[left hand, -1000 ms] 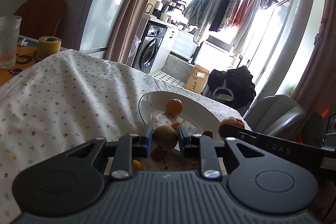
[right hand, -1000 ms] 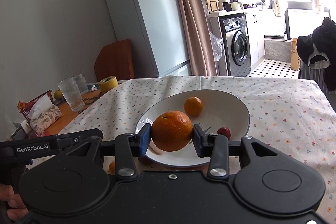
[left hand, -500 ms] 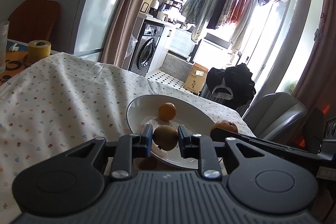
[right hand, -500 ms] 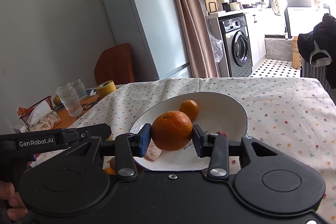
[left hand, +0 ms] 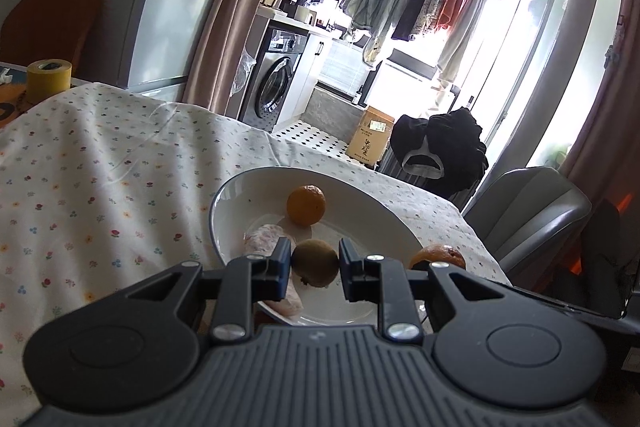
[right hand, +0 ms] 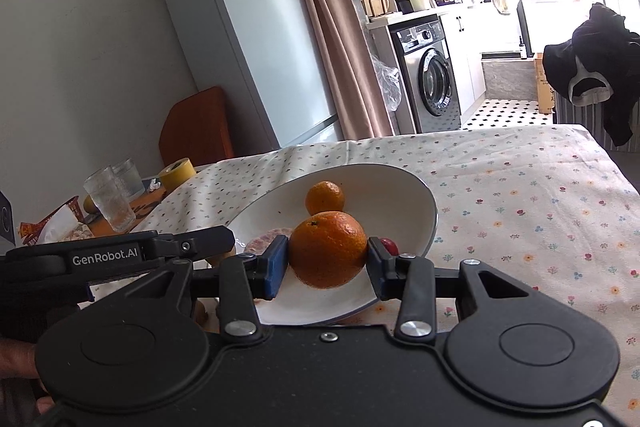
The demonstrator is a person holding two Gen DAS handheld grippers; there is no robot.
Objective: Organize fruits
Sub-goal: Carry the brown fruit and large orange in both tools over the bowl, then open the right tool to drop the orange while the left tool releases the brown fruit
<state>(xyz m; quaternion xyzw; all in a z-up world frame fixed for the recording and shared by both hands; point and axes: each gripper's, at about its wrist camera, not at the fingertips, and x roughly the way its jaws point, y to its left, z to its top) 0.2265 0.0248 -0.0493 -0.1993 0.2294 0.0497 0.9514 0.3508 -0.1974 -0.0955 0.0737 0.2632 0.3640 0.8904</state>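
The left hand-held gripper (left hand: 314, 263) is clamped on a small, round, brownish-green fruit (left hand: 314, 263), one pad against each flank. The fruit is slightly longer than wide, and its long axis appears to run up and down between the pads, with a small dark calyx spot turned down toward 6 o'clock. It hangs over the near part of the wide, shallow white ceramic plate (left hand: 228, 199); whether it touches the plate cannot be told from these views.

The right hand-held gripper (right hand: 328, 259) is clamped on a large, round, pitted orange (right hand: 327, 249), the blue-faced pads pressing its sides. The orange is close to spherical, so it has no real long axis; its stem dimple faces up, toward 12 o'clock. It too sits above the near half of the plate.

Already in the plate are a smaller round orange mandarin (left hand: 306, 205) toward 12 o'clock, a pale pinkish fruit in a clear wrapping (left hand: 264, 241) at about 9 o'clock, and a small dark-red fruit (right hand: 389, 245) at about 3 o'clock. So I judge the sorting well under way: three pieces are gathered, two more are held over the plate and not yet released. Something orange shows beyond the plate's near rim, mostly hidden, so more fruit may be left on the table (right hand: 540, 195), which is covered in a flower-print cloth.
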